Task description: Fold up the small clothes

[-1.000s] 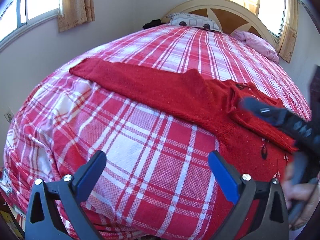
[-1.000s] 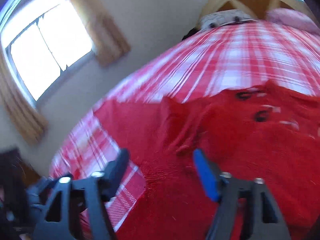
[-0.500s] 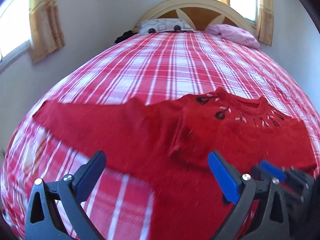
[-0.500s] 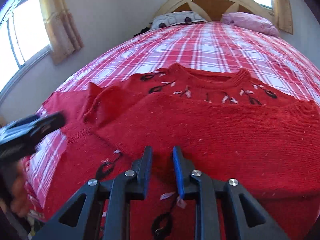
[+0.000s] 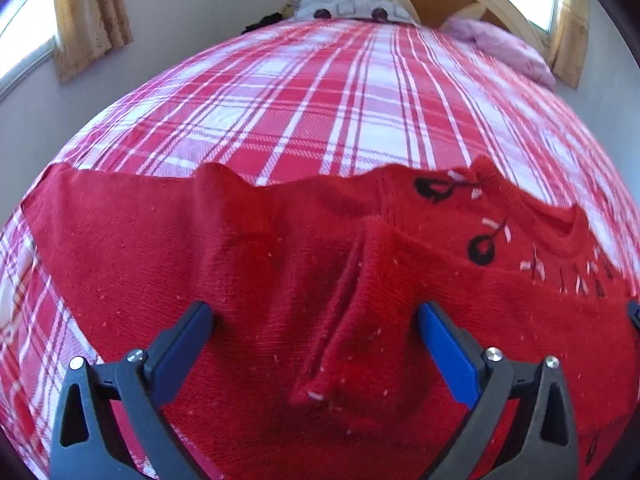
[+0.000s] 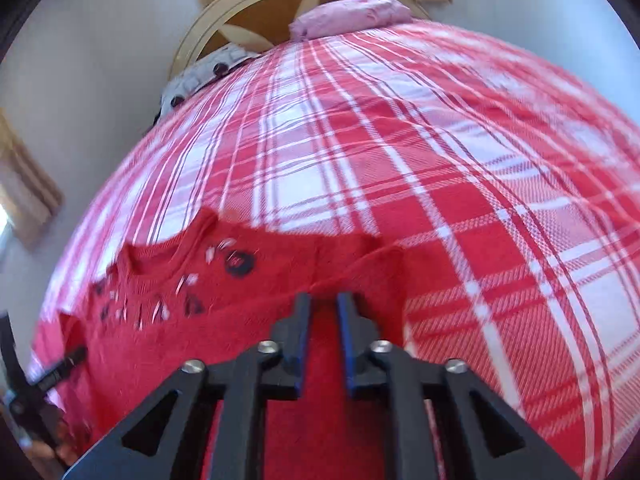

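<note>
Right gripper (image 6: 323, 300) is pinched nearly closed with nothing clearly caught in it, over the red sweater (image 5: 280, 280). Left gripper (image 5: 316, 312) gapes wide, holding nothing. Sweater's spread on the plaid bedspread (image 5: 340, 100), near the foot end.

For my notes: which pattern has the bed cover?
Red and white plaid bed cover, clearest in the left wrist view.

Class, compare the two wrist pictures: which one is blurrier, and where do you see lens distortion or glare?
Right wrist view: softer, the sweater embroidery smeared. Left wrist view: sharper knit on the sweater. Both: fisheye bulges the plaid bedspread into a dome; windows blown out white.
</note>
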The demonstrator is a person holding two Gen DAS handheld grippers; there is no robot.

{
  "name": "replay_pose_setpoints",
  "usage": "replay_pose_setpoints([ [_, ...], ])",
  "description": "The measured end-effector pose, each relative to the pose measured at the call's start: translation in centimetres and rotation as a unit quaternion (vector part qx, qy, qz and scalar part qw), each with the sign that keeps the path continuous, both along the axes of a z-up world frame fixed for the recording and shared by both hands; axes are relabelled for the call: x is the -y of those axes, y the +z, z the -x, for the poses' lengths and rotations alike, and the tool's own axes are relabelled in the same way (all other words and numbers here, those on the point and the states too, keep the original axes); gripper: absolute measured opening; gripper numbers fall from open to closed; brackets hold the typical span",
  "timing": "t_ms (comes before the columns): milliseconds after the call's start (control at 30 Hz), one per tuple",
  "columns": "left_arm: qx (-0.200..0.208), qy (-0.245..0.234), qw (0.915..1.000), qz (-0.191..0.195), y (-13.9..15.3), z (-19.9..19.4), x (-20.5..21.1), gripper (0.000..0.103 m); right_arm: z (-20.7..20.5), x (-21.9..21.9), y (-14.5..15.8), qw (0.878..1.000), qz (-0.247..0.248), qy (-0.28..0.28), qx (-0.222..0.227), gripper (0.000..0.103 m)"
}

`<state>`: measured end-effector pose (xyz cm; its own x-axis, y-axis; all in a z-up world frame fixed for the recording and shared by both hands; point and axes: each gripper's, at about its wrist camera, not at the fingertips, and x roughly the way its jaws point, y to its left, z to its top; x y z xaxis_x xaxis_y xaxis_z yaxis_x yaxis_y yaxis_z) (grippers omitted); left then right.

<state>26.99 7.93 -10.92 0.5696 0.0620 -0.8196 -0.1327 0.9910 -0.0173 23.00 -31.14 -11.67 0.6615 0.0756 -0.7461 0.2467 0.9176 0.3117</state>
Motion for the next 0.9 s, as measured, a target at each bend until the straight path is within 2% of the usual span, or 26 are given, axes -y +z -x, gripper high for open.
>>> replay_pose_setpoints([
  [100,0.004,-0.001,1.0,0.001,-0.1,0.1,-0.1,0.103,-1.1,2.1,-0.4,0.998,-0.059,-0.022,0.005,0.003],
  [167,0.008,-0.003,1.0,0.002,-0.2,0.4,-0.1,0.103,-1.0,2.5,-0.4,0.997,-0.078,-0.018,0.011,0.003],
  [267,0.013,-0.003,0.9999,0.0,-0.2,0.9,-0.2,0.103,1.0,0.7,2.0,0.999,-0.017,-0.006,0.034,0.003],
  [333,0.012,-0.004,0.9999,-0.005,-0.2,0.5,-0.1,0.103,3.2,-0.7,2.9,0.998,0.012,0.028,0.051,0.003],
  [467,0.014,-0.002,0.9999,-0.008,-0.3,0.3,0.0,0.103,7.1,-3.5,1.2,0.996,0.06,0.058,0.013,0.003],
  [533,0.015,-0.001,0.9999,-0.006,-0.3,0.3,-0.1,0.103,8.6,-3.5,0.5,0.995,0.067,0.056,0.039,0.003],
  [633,0.015,-0.001,0.9999,-0.002,-0.4,0.3,-0.1,0.103,8.8,-3.1,0.4,0.997,0.048,0.039,0.04,0.003],
  [900,0.015,-0.003,0.9999,0.006,-0.2,0.7,-0.5,0.103,8.9,-4.0,0.4,0.995,0.081,0.037,0.043,0.004],
])
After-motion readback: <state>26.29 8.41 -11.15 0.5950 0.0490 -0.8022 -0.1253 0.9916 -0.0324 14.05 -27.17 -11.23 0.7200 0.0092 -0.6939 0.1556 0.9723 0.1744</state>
